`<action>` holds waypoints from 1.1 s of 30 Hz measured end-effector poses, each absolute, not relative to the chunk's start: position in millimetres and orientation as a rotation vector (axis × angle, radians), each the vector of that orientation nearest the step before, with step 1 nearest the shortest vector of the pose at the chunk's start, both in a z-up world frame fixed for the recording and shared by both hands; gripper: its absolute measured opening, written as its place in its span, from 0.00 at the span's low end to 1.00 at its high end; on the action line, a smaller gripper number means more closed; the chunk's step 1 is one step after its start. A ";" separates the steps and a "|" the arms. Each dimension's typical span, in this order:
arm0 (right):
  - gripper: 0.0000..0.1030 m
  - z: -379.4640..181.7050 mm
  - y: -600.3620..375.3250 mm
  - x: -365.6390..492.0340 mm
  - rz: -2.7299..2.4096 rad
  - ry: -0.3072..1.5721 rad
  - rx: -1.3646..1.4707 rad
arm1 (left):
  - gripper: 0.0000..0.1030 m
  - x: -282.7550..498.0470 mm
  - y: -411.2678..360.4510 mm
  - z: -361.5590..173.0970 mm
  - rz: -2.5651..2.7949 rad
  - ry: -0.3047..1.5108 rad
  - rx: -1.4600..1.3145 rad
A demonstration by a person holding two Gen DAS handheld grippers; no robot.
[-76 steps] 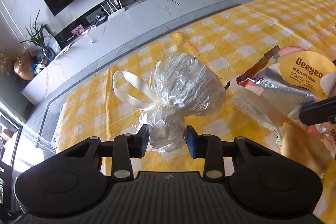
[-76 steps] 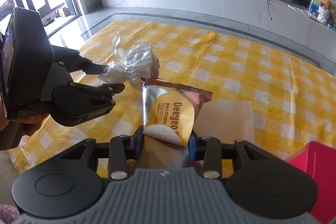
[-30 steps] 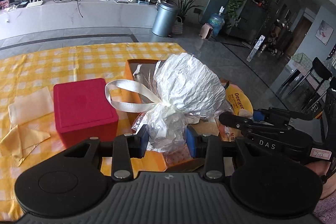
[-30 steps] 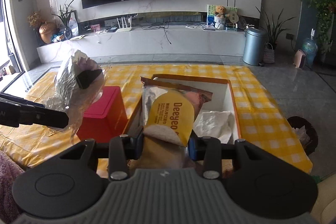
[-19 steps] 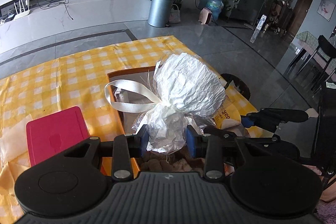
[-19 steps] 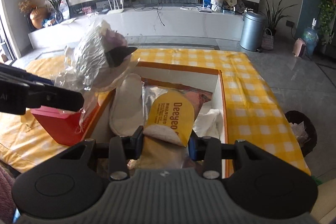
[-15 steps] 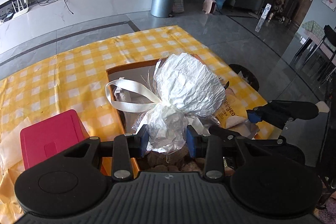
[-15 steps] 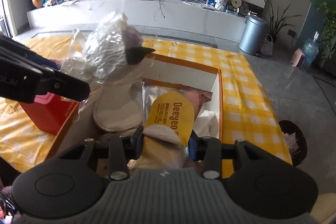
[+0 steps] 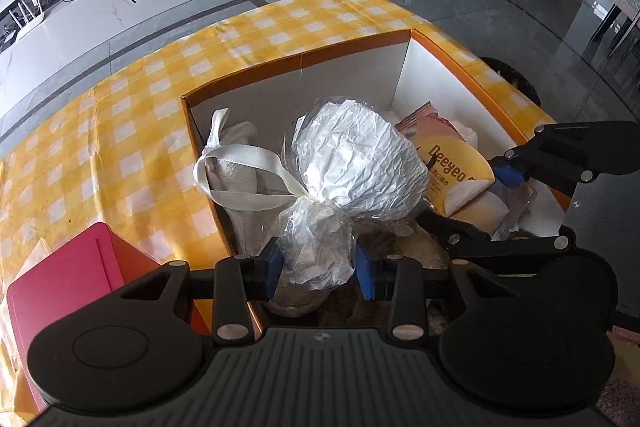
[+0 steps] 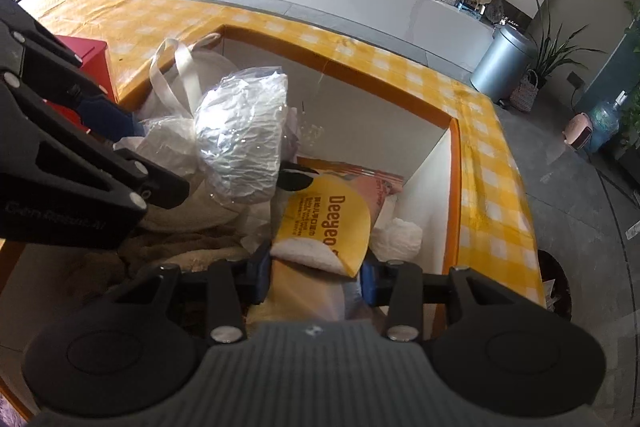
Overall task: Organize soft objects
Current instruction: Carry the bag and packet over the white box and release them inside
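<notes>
Over the box point(image 9: 304, 63), the left gripper point(image 9: 318, 263) clenches the bag point(image 9: 360, 167) by its neck and the right gripper point(image 10: 314, 277) grips the pouch point(image 10: 324, 223) — both low inside. With 2 loads crowded together, a release could tip the bag onto the pouch — or catch its ribbon point(image 9: 236, 179).

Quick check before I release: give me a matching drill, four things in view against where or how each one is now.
Things:
1. crinkled plastic bundle
2. Deeyeo packet
3. red box
4. orange box

States:
A. on the checked cloth, beside the orange box
B. clamped in the right tongs
C. open, already holding soft items
D. clamped in the left tongs, ribbon tied at its neck

Pairs: 1-D, 2-B, 3-A, 4-C
</notes>
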State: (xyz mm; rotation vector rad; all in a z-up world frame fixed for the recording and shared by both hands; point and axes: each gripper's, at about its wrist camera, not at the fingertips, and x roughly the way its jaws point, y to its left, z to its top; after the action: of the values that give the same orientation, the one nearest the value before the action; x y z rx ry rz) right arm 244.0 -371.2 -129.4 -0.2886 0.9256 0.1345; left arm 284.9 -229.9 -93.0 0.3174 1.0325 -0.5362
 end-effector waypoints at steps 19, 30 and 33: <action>0.70 -109.0 -363.3 227.3 0.106 0.886 -0.373 | 0.68 269.9 -224.8 -71.5 -0.578 0.937 0.369; 0.77 -70.4 -357.5 191.2 0.068 0.836 -0.375 | 0.68 231.0 -202.7 -24.3 -0.611 0.840 0.373; 0.77 -57.4 -356.1 177.9 0.064 0.819 -0.361 | 0.68 217.3 -196.2 -13.5 -0.616 0.824 0.386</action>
State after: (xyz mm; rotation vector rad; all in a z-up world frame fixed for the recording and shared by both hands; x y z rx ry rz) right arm 177.9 -356.1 -57.4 -0.3613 0.8188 0.0638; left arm 217.3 -196.2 -13.5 0.3859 0.8238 -0.6159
